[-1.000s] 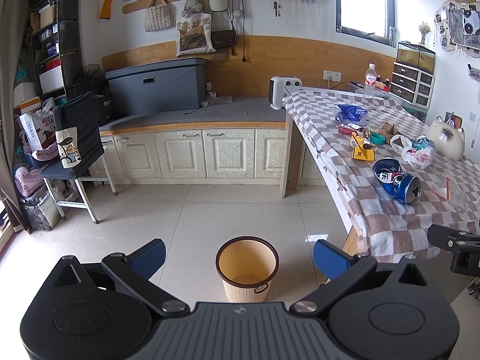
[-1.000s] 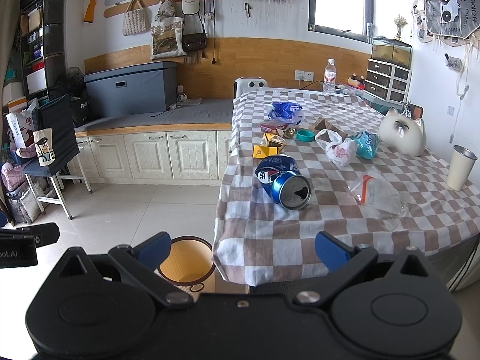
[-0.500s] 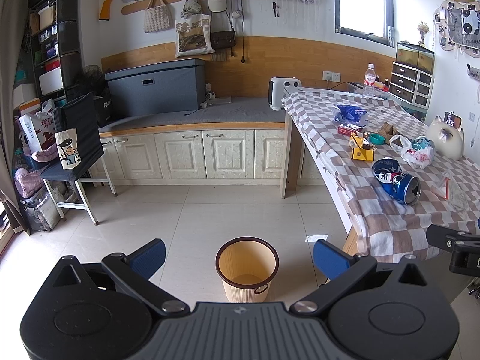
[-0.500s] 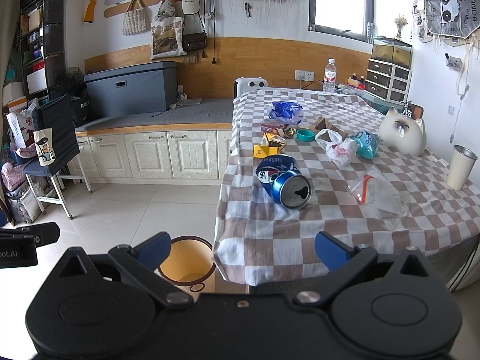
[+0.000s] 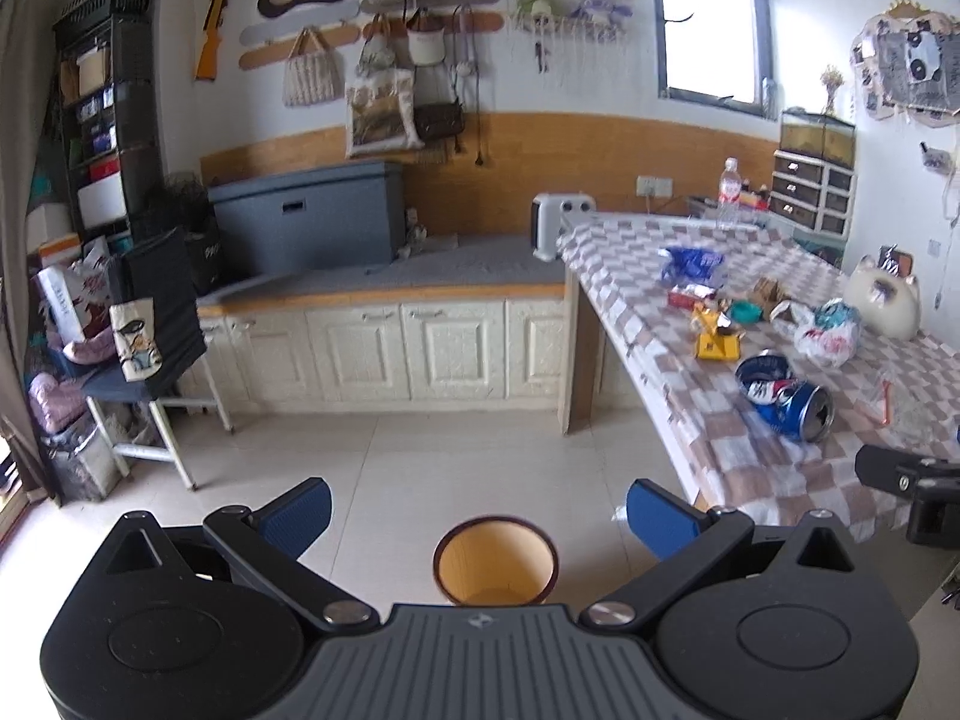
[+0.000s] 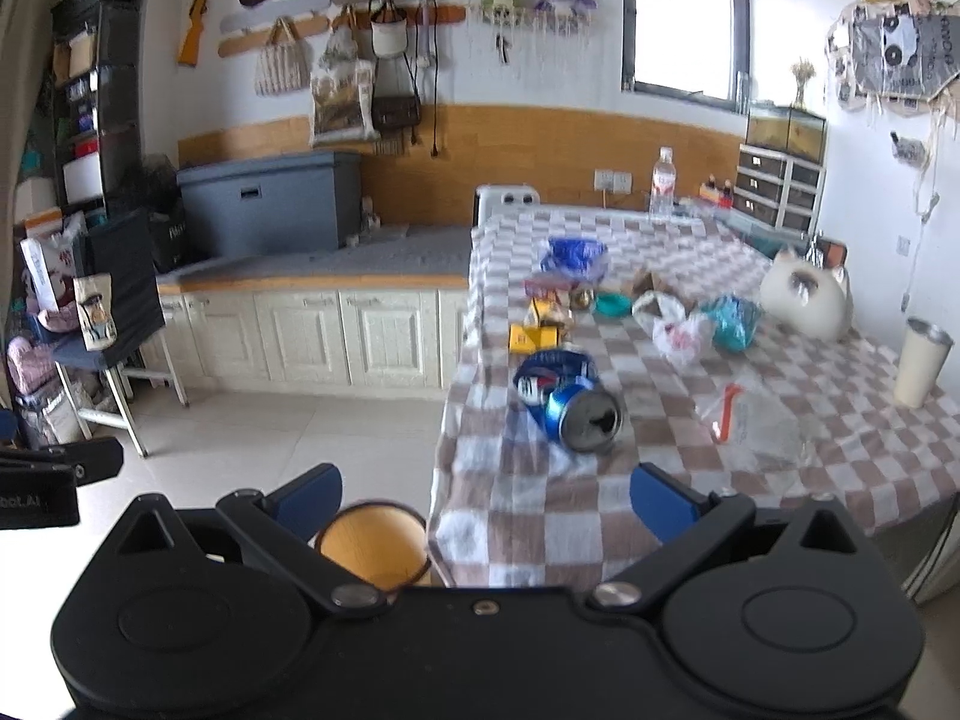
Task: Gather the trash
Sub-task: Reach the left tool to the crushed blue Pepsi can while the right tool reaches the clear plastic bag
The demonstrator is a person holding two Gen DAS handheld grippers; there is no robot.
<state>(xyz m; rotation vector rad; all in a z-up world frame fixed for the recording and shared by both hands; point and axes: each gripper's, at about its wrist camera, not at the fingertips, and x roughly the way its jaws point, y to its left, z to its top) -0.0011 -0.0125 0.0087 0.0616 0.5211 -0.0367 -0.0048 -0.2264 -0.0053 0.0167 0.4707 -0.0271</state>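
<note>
- The left gripper (image 5: 477,510) hangs over the tiled floor with its jaws spread wide and nothing between them; the bin (image 5: 495,561), tan inside with a dark rim, stands on the floor straight ahead, between its blue pads.
- The right gripper (image 6: 485,495) faces the near edge of the worktop (image 6: 660,498), which wears a brown-and-white checked cloth; its jaws are wide too, and empty.
- A crushed blue can (image 6: 570,399) lies on its side near that front edge (its open top turned towards the right camera), apart from both grippers.
- Just beyond the can sits a small yellow carton (image 6: 531,337), then a red packet and a blue wrapper (image 6: 573,255) farther back.
- To the right lie a white plastic bag (image 6: 675,330), a teal bag (image 6: 732,324) and a clear bag with an orange strip (image 6: 750,420).
- A cream tumbler (image 6: 921,360) stands upright by the right edge.
- From the right view, the bin (image 6: 373,543) shows on the floor just left of the hanging cloth.
</note>
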